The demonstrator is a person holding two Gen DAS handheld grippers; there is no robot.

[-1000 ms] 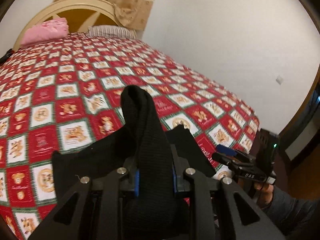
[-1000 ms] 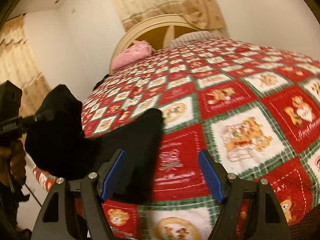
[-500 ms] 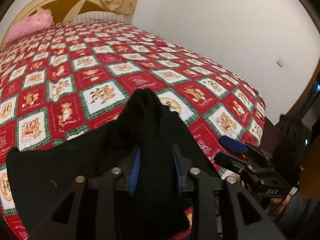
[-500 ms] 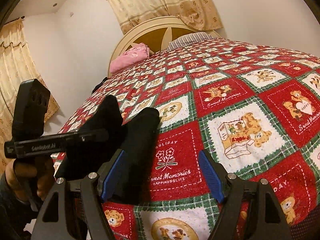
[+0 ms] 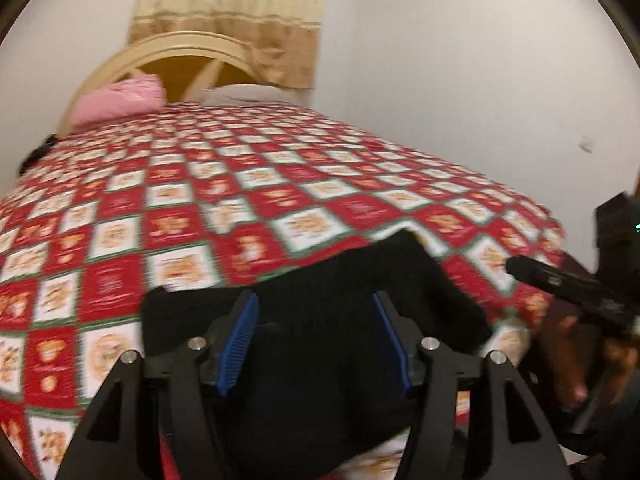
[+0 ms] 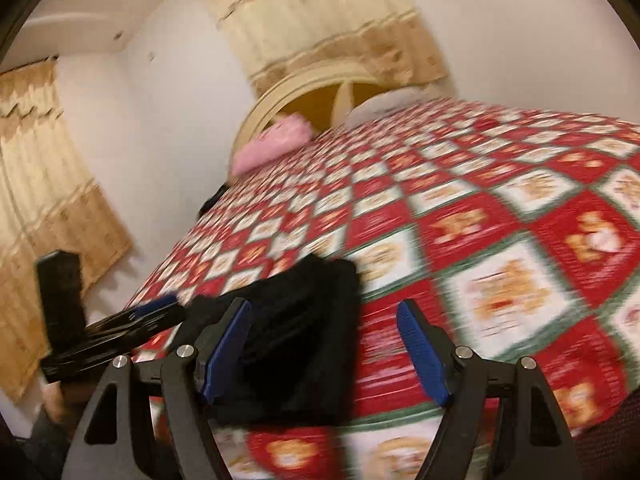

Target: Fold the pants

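Note:
The black pants (image 5: 340,304) lie folded in a flat pile at the near edge of the bed; they also show in the right wrist view (image 6: 304,328). My left gripper (image 5: 316,344) is open just above the pile, with nothing between its blue pads. My right gripper (image 6: 324,356) is open and empty, to the right of the pile, over the quilt. Each gripper shows in the other's view, the right one (image 5: 560,284) and the left one (image 6: 120,328). Both views are motion-blurred.
The bed carries a red, white and green patchwork quilt (image 5: 240,200). A pink pillow (image 5: 120,100) and a striped pillow (image 5: 240,94) lie by the curved headboard (image 5: 180,44). White walls and beige curtains (image 6: 44,200) surround the bed.
My left gripper has opened and let go of the pants, which now lie flat on the bed. Both grippers have drawn back and tilted up.

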